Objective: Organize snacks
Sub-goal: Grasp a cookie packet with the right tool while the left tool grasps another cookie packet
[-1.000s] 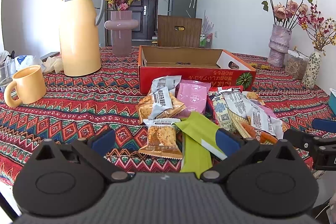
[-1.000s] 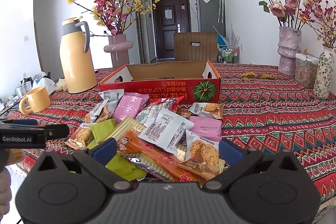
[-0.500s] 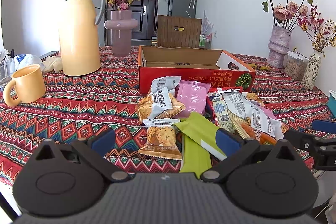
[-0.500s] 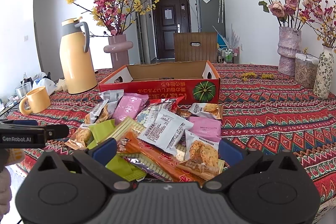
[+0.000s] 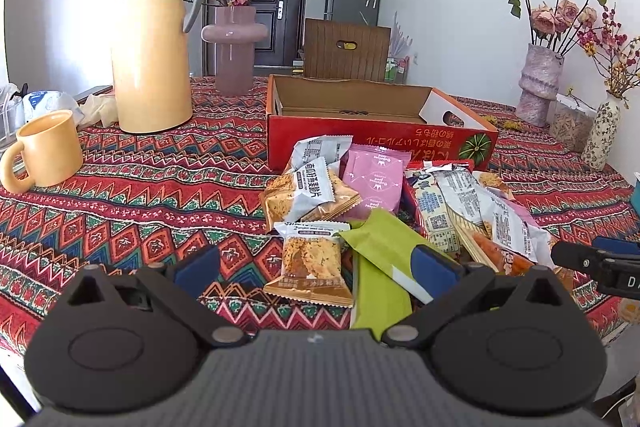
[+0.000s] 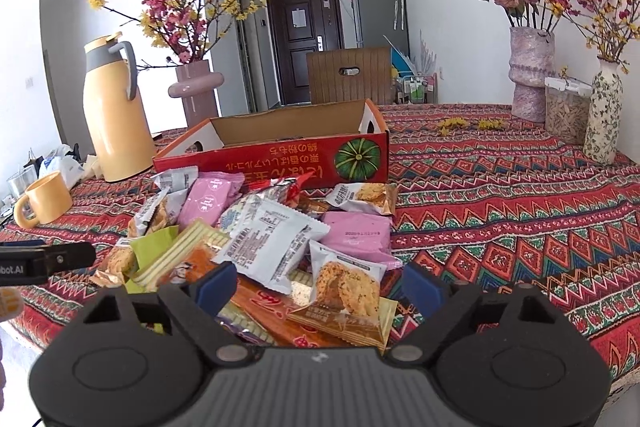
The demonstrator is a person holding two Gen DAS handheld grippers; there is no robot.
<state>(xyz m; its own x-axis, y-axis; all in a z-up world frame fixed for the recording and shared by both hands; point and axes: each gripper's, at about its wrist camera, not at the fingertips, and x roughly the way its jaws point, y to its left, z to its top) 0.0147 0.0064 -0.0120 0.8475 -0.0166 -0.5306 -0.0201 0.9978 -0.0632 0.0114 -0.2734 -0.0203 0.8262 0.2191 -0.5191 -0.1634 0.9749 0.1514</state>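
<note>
A pile of snack packets lies on the patterned tablecloth in front of an open red cardboard box (image 5: pixel 380 143), also in the right wrist view (image 6: pixel 280 159). My left gripper (image 5: pixel 314 267) is open and empty, just short of a cookie packet (image 5: pixel 311 267) and a green packet (image 5: pixel 384 247). My right gripper (image 6: pixel 320 285) is open and empty, with a cookie packet (image 6: pixel 346 287) lying between its blue fingertips. Pink packets (image 6: pixel 356 233) and a white packet (image 6: pixel 272 243) lie further into the pile. Each gripper's tip shows at the edge of the other's view.
A yellow thermos jug (image 5: pixel 152 39) and a yellow mug (image 5: pixel 48 147) stand left of the pile. A pink vase with blossoms (image 5: pixel 234 47) stands behind. Flower vases (image 6: pixel 532 75) and a lidded jar (image 6: pixel 566 109) stand at the far right.
Both grippers have crept slightly forward toward the pile. Nothing was taken hold of or moved.
</note>
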